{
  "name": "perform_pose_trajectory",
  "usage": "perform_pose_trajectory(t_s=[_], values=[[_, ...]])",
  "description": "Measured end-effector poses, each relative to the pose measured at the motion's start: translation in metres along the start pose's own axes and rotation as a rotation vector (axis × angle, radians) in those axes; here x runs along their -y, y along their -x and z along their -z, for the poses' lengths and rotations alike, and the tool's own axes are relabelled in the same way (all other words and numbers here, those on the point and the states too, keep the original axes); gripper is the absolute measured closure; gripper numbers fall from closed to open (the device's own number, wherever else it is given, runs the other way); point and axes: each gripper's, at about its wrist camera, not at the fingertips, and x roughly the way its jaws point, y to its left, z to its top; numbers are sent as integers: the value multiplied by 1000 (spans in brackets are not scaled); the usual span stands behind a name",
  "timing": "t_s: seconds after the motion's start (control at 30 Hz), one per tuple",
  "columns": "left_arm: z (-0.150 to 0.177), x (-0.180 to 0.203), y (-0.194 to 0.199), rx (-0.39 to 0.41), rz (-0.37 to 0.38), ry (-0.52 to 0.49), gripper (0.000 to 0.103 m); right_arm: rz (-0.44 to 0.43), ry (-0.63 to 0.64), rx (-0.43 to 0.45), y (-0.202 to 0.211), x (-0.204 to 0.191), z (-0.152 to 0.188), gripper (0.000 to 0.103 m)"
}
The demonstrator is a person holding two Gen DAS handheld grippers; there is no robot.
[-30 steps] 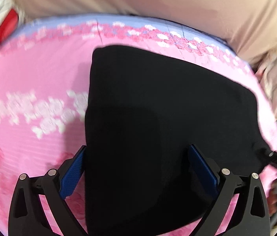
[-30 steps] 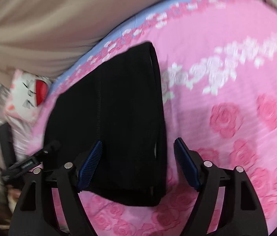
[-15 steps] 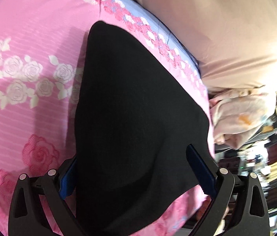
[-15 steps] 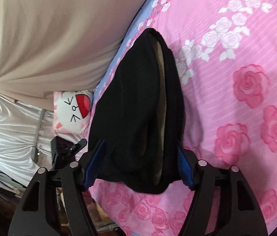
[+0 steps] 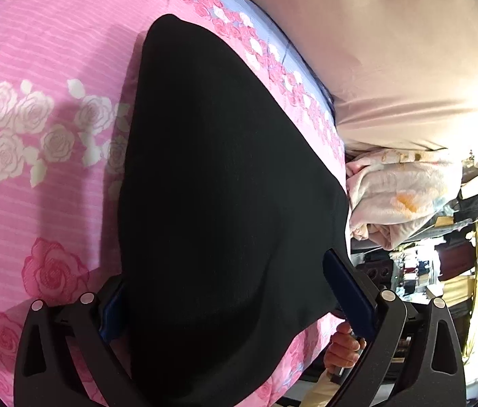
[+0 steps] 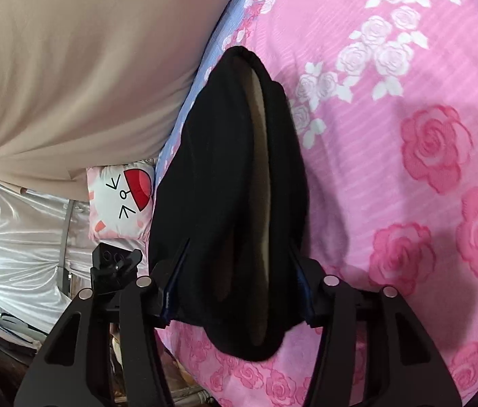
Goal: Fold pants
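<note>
The black pants (image 5: 218,183) lie as a folded bundle on the pink rose bedspread (image 5: 35,176). In the left wrist view the cloth fills the gap between my left gripper's (image 5: 235,291) wide-apart fingers. In the right wrist view the pants (image 6: 232,183) show a tan lining along the fold, and my right gripper (image 6: 239,291) has its blue-padded fingers pressed against both sides of the bundle's near end. The other gripper (image 6: 113,268) shows at the left past the bed's edge.
A beige curtain (image 5: 391,51) hangs behind the bed. A peach blanket (image 5: 398,196) lies off the bed's right side. A cat-face cushion (image 6: 120,200) and silver drape (image 6: 18,237) stand off the bed's left side.
Both grippers have swung round and tilted over the bundle. The right gripper's fingers have closed in on the bundle's end, which now bulges open along the fold.
</note>
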Motion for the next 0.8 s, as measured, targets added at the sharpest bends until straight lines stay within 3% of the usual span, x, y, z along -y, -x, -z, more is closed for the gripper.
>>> perform_pose_trajectory(t_s=[0.07, 0.13, 0.23, 0.43, 0.6, 0.7, 0.77, 0.8], values=[[1, 6, -1, -3, -55, -33, 17, 15, 10, 5, 0, 0, 3, 64], [6, 7, 4, 7, -105, -61, 46, 14, 11, 18, 4, 0, 6, 68], [9, 2, 15, 10, -72, -50, 56, 22, 34, 30, 9, -6, 11, 69], [24, 21, 20, 4, -143, -113, 60, 7, 81, 41, 24, -30, 18, 72], [43, 28, 18, -41, -203, -161, 57, 59, 86, 21, 25, -28, 32, 72], [42, 10, 10, -49, -203, -90, 45, 86, 29, 33, 24, -6, 30, 62], [42, 4, 14, -35, -160, -62, 42, 129, 21, 43, 24, -1, 29, 47], [43, 3, 14, -30, -155, -59, 40, 123, 25, 43, 23, 0, 29, 47]])
